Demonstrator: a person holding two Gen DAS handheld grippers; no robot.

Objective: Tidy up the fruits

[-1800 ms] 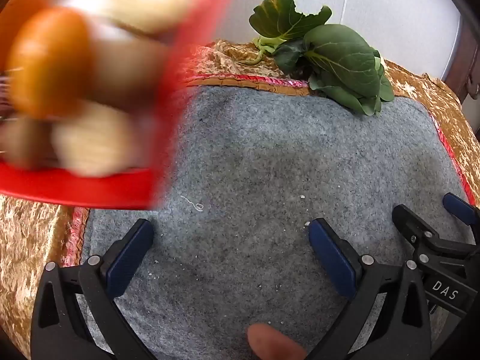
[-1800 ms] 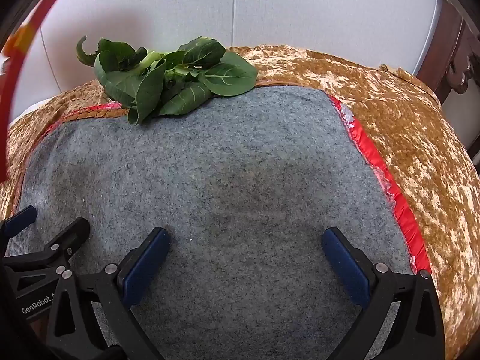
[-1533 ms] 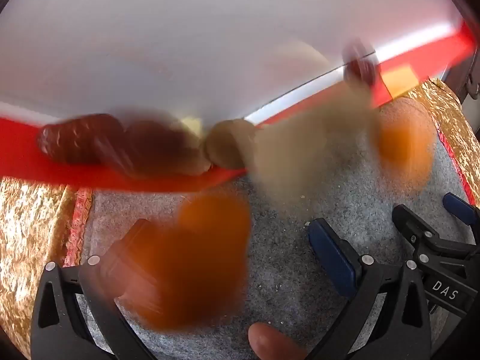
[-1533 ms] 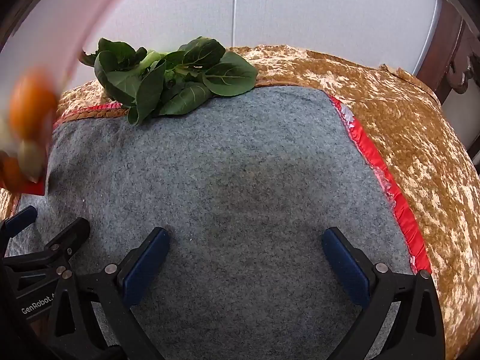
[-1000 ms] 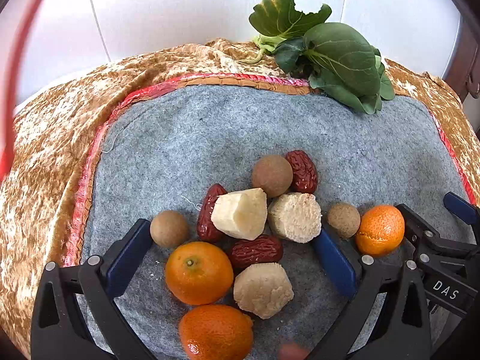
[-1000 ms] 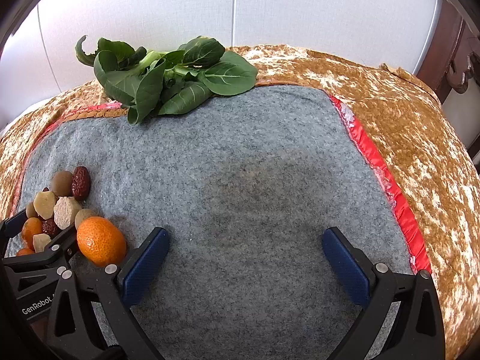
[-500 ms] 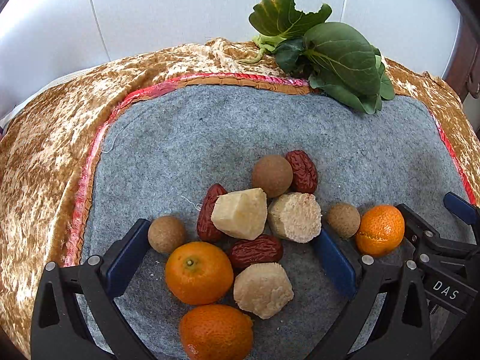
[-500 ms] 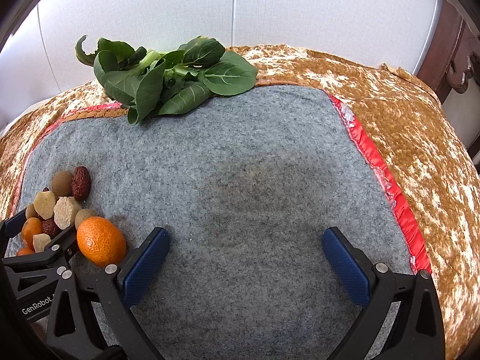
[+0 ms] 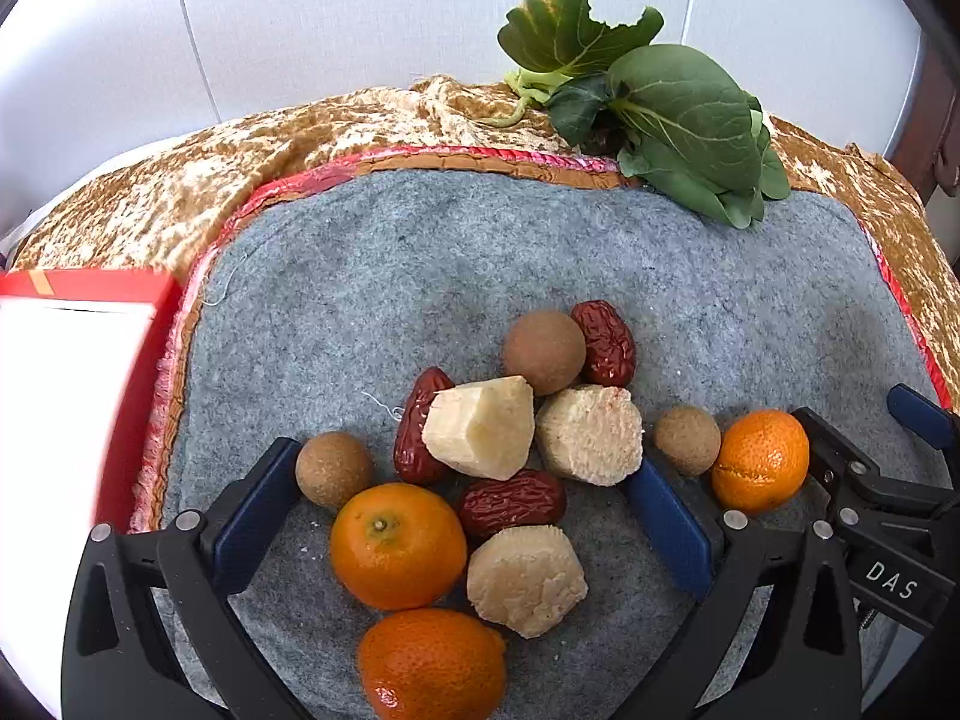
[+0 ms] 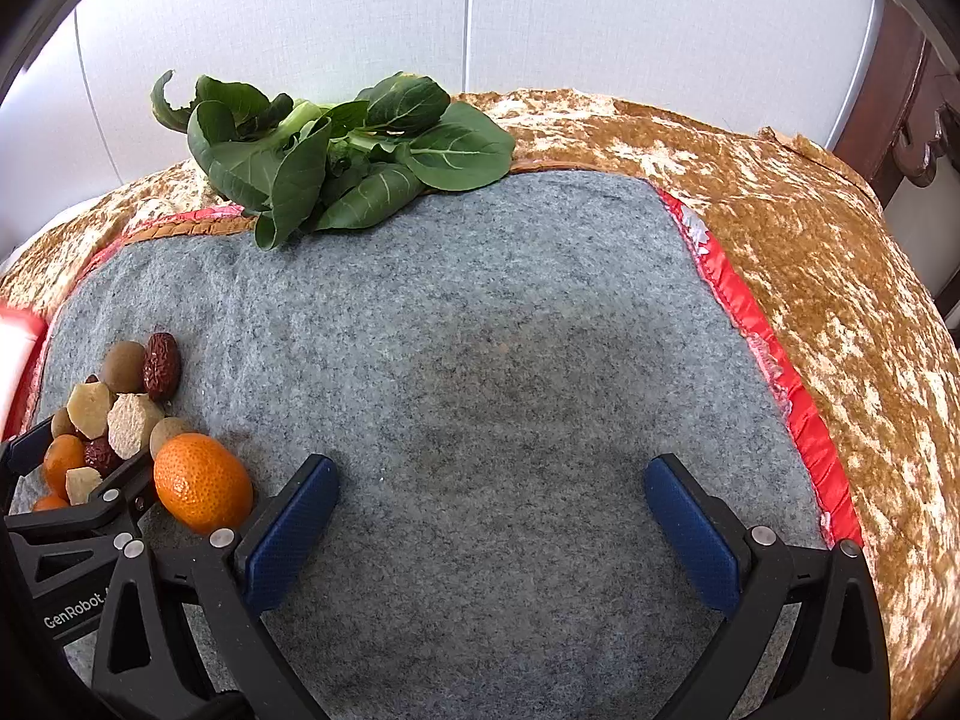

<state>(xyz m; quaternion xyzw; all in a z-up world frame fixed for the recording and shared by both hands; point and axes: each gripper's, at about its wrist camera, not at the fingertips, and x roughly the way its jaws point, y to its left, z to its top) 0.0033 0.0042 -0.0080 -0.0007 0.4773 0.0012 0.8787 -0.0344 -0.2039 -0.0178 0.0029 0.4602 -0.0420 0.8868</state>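
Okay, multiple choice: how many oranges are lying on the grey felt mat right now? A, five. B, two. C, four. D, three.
D: the left wrist view shows three oranges on the grey felt mat, one between the fingers, one nearest the camera, and one off to the right beside the right gripper.

A grey felt mat (image 10: pixel 480 360), edged in red trim (image 10: pixel 774 360), covers most of the surface in front of you, laid over a crumpled gold-and-white velvet cloth (image 10: pixel 810 228). At the mat's far edge you see a bunch of dark leafy greens (image 10: pixel 336 162), its leaves lapping onto the felt. Behind it stands a pale panelled wall (image 10: pixel 540 18). Dark carved wood (image 10: pixel 912 138) shows at your right.
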